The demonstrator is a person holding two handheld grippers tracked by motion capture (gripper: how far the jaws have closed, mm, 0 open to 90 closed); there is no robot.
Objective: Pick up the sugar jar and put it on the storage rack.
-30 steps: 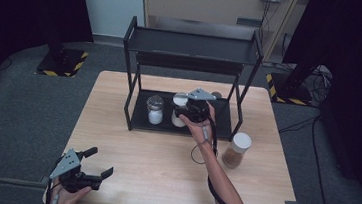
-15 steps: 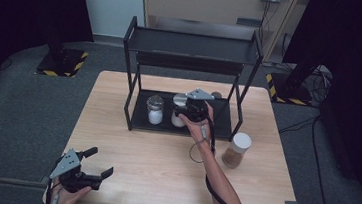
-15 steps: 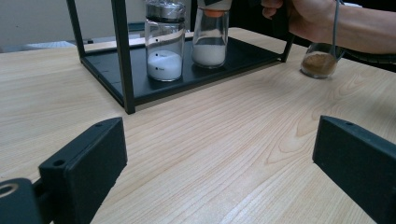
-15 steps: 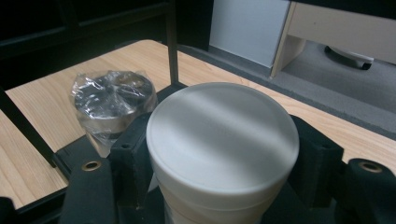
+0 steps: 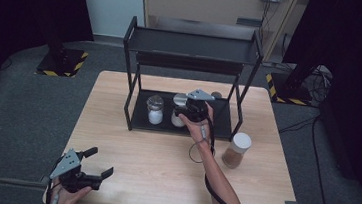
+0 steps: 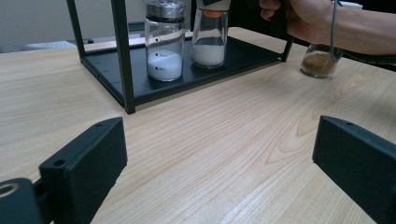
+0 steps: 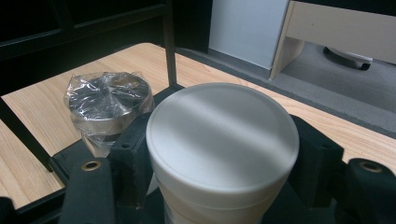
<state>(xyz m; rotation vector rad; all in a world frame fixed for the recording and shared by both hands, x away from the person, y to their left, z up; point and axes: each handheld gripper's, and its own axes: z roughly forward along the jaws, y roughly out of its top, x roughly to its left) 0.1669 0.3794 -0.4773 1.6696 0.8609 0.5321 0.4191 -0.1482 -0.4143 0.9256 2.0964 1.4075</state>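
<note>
I have the right claw (image 5: 184,113) clamped on the white-lidded jar (image 7: 223,140) by its lid; in the right gripper view both black jaws press against the sides of that lid. The jar stands on the bottom shelf of the black rack (image 5: 133,62), holding white powder, as the left gripper view shows it (image 6: 209,39). Just beside it on the same shelf is the second jar (image 5: 155,110), also with white powder, its top wrapped in clear film; the two are close but I cannot tell whether they touch. The right hand (image 5: 200,126) reaches in from the front of the rack, between its uprights.

My left claw (image 5: 96,163) sits at the near left corner of the tabletop (image 5: 153,164), jaws spread wide with nothing between them; the left gripper view looks along the bare wood toward the rack.

Off to the right of the rack, out on the tabletop and well apart from the shelf jars, stands a brown-powder jar (image 5: 237,150) with a white lid, near my right forearm
</note>
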